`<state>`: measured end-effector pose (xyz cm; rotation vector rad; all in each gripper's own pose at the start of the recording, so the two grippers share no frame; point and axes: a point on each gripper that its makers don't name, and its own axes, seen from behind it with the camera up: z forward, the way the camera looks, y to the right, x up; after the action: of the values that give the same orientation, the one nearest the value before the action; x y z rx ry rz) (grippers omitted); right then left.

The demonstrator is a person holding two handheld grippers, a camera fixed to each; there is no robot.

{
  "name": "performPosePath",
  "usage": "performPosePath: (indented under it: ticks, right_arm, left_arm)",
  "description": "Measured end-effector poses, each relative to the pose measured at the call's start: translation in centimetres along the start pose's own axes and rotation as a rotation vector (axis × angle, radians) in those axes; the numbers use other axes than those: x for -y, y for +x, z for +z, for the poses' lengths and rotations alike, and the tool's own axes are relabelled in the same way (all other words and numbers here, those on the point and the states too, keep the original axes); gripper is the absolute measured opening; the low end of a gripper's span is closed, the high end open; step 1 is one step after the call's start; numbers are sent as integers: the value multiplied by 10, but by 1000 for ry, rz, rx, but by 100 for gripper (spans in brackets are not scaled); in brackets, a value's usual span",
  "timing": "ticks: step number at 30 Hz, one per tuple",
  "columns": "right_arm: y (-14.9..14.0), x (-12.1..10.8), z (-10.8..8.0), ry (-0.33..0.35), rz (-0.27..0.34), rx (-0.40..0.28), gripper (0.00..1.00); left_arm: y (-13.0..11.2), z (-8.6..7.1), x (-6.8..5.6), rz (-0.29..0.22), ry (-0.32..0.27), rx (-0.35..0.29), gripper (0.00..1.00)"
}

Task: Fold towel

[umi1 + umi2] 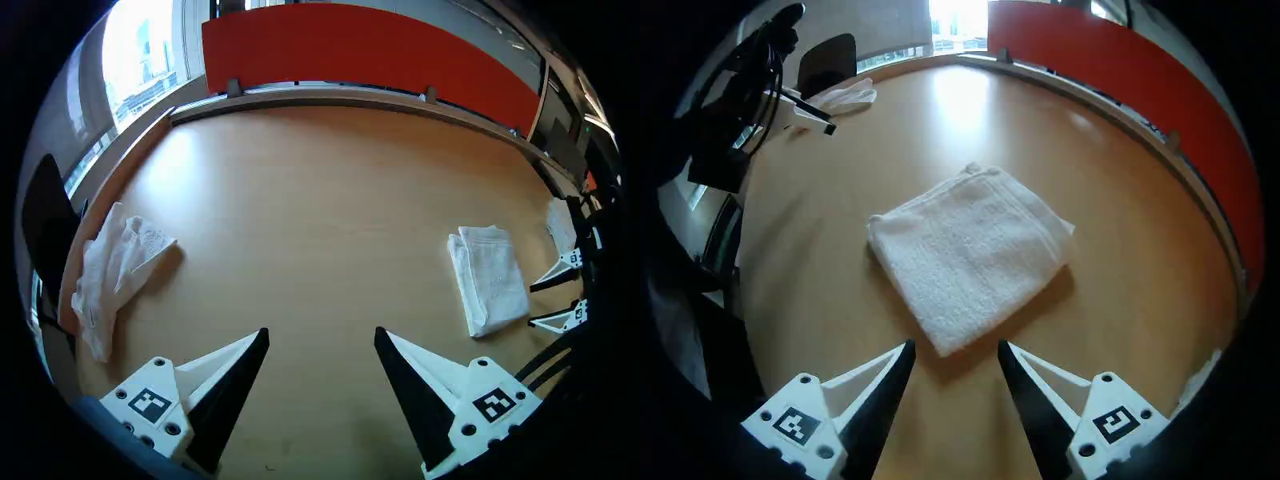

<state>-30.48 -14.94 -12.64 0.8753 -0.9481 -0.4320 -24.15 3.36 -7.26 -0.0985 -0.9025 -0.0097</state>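
A white towel, folded into a thick rectangle, lies flat on the wooden table. My right gripper stands open just short of its near corner, with nothing between the fingers. In the left gripper view the same folded towel lies at the right, and the right gripper hovers at its far side. My left gripper is open over bare table, well away from the towel. A second, crumpled white towel lies at the table's left edge.
A red partition panel runs along the table's back edge. Another white cloth lies beyond the folded towel. A dark chair stands by the window, near the crumpled towel. Cables and dark gear hang at the left.
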Motion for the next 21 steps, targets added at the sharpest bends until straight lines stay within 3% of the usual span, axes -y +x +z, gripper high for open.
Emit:
performPosePath:
  ticks: [4,21]
  right_arm:
    - [-2,0,4,-5,7,2,69]
    - [-10,-2,9,-23,25,7,20]
  left_arm:
    - [0,0,0,0,0,0,98]
    - [1,1,0,2,0,1,98]
